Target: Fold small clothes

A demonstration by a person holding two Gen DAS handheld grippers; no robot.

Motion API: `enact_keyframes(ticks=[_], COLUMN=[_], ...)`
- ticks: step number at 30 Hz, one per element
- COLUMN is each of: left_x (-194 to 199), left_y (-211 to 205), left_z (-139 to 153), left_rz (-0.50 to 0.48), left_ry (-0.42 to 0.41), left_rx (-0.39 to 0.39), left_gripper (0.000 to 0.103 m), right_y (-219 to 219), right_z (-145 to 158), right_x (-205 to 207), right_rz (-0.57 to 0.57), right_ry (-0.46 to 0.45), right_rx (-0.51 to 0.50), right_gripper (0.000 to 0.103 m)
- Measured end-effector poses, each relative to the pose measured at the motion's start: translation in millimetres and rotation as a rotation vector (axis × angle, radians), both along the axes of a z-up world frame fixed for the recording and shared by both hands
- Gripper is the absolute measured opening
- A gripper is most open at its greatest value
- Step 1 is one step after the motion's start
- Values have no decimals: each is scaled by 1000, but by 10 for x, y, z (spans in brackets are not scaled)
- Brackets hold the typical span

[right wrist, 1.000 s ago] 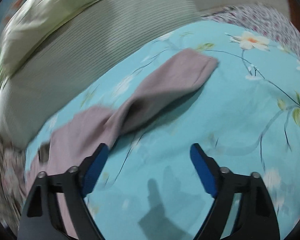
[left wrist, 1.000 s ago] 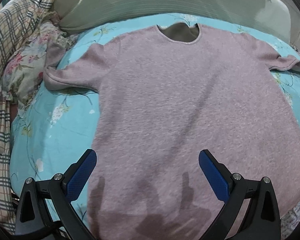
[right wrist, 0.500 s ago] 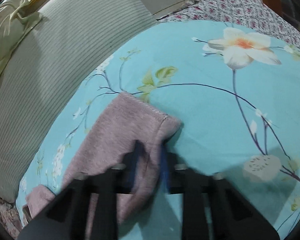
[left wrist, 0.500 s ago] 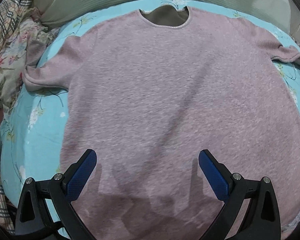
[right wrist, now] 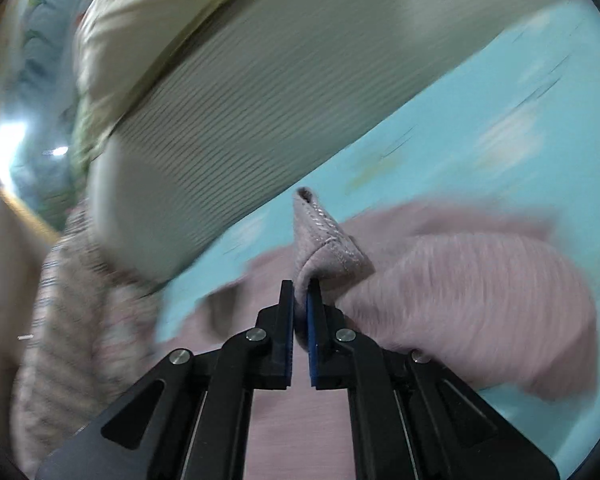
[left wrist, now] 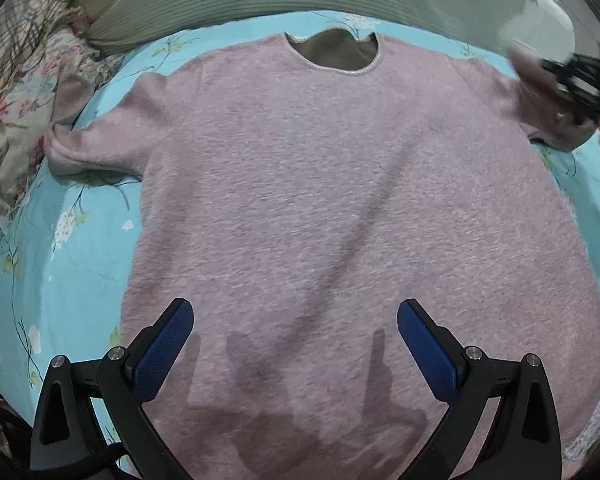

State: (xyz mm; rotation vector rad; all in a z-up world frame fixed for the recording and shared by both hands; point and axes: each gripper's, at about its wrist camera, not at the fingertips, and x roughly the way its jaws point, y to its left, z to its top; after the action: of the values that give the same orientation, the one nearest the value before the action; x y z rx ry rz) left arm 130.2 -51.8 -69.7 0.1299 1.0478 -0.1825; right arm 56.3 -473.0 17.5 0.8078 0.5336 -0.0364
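The fuzzy mauve knitted sweater lies flat, front up, on the turquoise floral bedsheet, ready for folding. At frame right, the right gripper pinches its sleeve cuff, likely to fold inward. The left gripper hovers wide apart, empty, above the hem.

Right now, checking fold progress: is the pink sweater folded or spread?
Spread: pink sweater lies flat, only one sleeve lifted.

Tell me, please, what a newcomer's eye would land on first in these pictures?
First, the pink sweater spread flat on the turquoise floral bedsheet, filling the left wrist view. Next, the right gripper, shut on the cuff of a sleeve and lifting it off the sheet. The left gripper hangs open above the hem.
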Motion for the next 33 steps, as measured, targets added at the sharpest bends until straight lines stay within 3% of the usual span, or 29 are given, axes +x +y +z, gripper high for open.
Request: enact_keyframes(ticks=[7,13,17,19,21,22,28,32,33], left_x=[-62,10,163,278,404,513,1293,1757,1844], left_y=[277,576,758,819,843,843,746,669,669], left_z=[80,76,70,72,66,58,-123,-180,-192], left_rz=[27,78,107,116,114,108,90,92,92], left_ry=[-21,-21,-27,-37,-40,-41,14,20,21], left_rx=[-57,-96,-136,-157,-179,-200,-285,-285,-282], left_gripper=[102,102,102,102,102,102,102,97,88], right_y=[1238,2229,2526,2477,2445,2436,2233,2043,2006], right_z=[-539,-799,-969,-1035,-994,-952,-574,-465,-456], right_x=[1059,1859,2177,2221,2155,2103,1474,980,884], right_rz=[268,386,424,428,414,408,316,242,222], right_ry=[52,104,150,175,154,142,58,31,35], right_rx=[89,101,122,150,163,158,88,40,25], right_gripper=[6,6,11,23,50,54,54,54,54])
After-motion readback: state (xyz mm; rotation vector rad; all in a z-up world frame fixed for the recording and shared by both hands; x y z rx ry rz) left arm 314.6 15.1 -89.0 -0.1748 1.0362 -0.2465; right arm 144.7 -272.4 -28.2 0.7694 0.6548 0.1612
